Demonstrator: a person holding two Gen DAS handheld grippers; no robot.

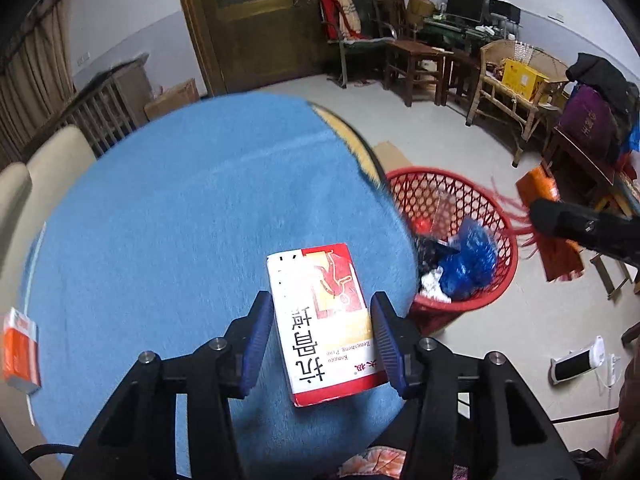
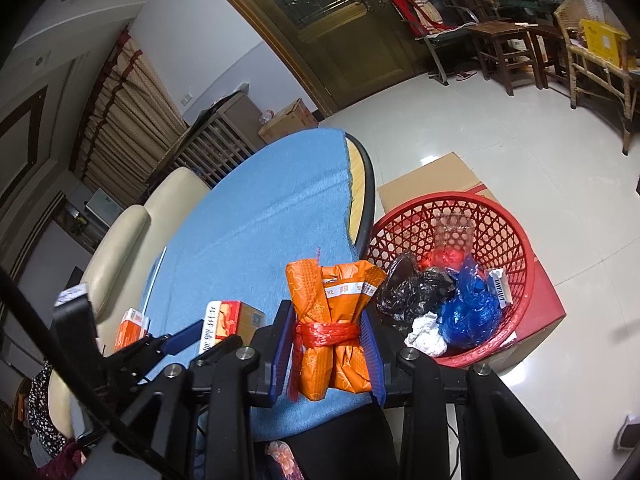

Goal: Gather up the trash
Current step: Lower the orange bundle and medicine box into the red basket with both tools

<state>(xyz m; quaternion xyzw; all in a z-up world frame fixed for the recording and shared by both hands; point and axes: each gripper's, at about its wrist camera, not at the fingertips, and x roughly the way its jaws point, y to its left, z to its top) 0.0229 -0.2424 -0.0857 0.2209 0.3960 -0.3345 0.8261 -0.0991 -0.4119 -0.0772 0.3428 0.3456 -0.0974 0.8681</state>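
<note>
The left tongs (image 1: 320, 336) straddle a red-and-white carton (image 1: 324, 320) that lies flat on the blue cloth (image 1: 180, 208) covering the round worktop (image 2: 362, 184). The left blue pad sits right at the carton's edge, while a thin gap shows at the right pad, so the tongs look spread around the carton rather than pinching it, though the view at the contact lines is too tight to be sure. The carton lies near the worktop's edge, with its printed face up.

The right tongs (image 2: 326, 344) are pressed onto an orange wrapped bundle (image 2: 334, 320) tied at its middle with red plastic string (image 2: 326, 334); both blue pads bear on its sides, and the bundle stands upright between them over the cloth's near edge.

Just beside the worktop, on the floor, sits a red mesh basket (image 2: 516, 248) on flattened cardboard (image 2: 440, 172). It holds a blue plastic bag (image 2: 472, 308), a black bag (image 2: 412, 288), crumpled white paper (image 2: 426, 336) and a clear wrapper (image 2: 452, 228).

A smaller orange-and-white box (image 1: 22, 346) lies at the cloth's far left edge, well apart from the carton. Cream chairs (image 2: 132, 232) stand beyond the worktop.
</note>
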